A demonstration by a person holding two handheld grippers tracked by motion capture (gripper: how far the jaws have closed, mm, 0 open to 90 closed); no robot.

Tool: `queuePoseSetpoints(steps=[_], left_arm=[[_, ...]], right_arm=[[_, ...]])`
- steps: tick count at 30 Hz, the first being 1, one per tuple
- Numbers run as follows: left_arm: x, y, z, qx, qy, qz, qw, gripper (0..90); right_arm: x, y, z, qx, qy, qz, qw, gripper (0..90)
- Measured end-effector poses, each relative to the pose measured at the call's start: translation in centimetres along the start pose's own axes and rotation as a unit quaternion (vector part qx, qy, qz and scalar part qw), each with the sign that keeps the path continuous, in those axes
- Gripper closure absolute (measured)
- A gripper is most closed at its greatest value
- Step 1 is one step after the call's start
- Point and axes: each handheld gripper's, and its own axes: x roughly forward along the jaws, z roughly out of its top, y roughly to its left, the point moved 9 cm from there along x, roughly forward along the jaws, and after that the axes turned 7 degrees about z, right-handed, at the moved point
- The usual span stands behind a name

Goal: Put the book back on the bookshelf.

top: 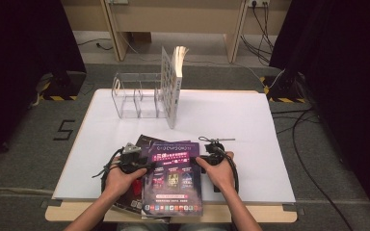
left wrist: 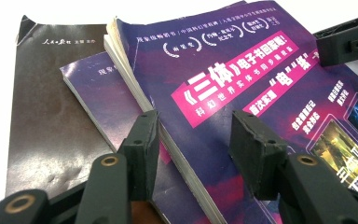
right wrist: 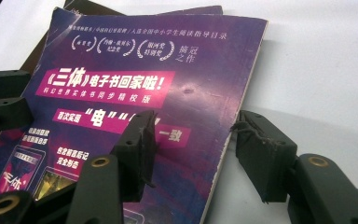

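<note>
A stack of books lies at the front of the white table [top: 241,120]. On top is a purple paperback [top: 173,180] [left wrist: 242,70] [right wrist: 158,79] with a pink title band. Under it are a second purple book [left wrist: 98,93] and a dark brown one [left wrist: 42,102]. My left gripper [top: 148,166] [left wrist: 198,154] is open, its jaws straddling the top book's left page edge without pressing it. At the book's right edge my right gripper [top: 202,161] [right wrist: 193,149] is open too, one jaw over the cover and the other over bare table.
A clear acrylic rack [top: 137,96] stands at the back of the table, with a white-covered book [top: 173,82] upright at its right end. The person's hands come in at the front edge. Cables lie on the floor at the right.
</note>
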Motion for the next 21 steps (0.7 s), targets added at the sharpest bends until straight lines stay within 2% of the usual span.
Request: queuePoseSetpoints(steps=[4,11,18,21], left_arm=[[0.01,-0.02,-0.01,0.000,0.001,0.002,1.0000,52.5],[0.00,0.06,-0.04,0.000,0.003,0.003,1.0000,53.7],[-0.01,0.10,-0.05,-0.001,0.002,0.003,1.0000,54.3],[-0.05,0.15,-0.06,-0.006,0.001,0.000,1.0000,54.6]], right_arm=[[-0.04,-0.08,0.03,0.004,-0.003,0.003,1.0000,49.8],[-0.20,-0.40,0.10,0.037,-0.013,0.018,0.9991,57.1],[-0.26,-0.45,0.20,0.036,-0.011,0.016,0.9992,58.3],[-0.23,-0.31,0.05,0.037,-0.002,0.019,0.9992,55.4]])
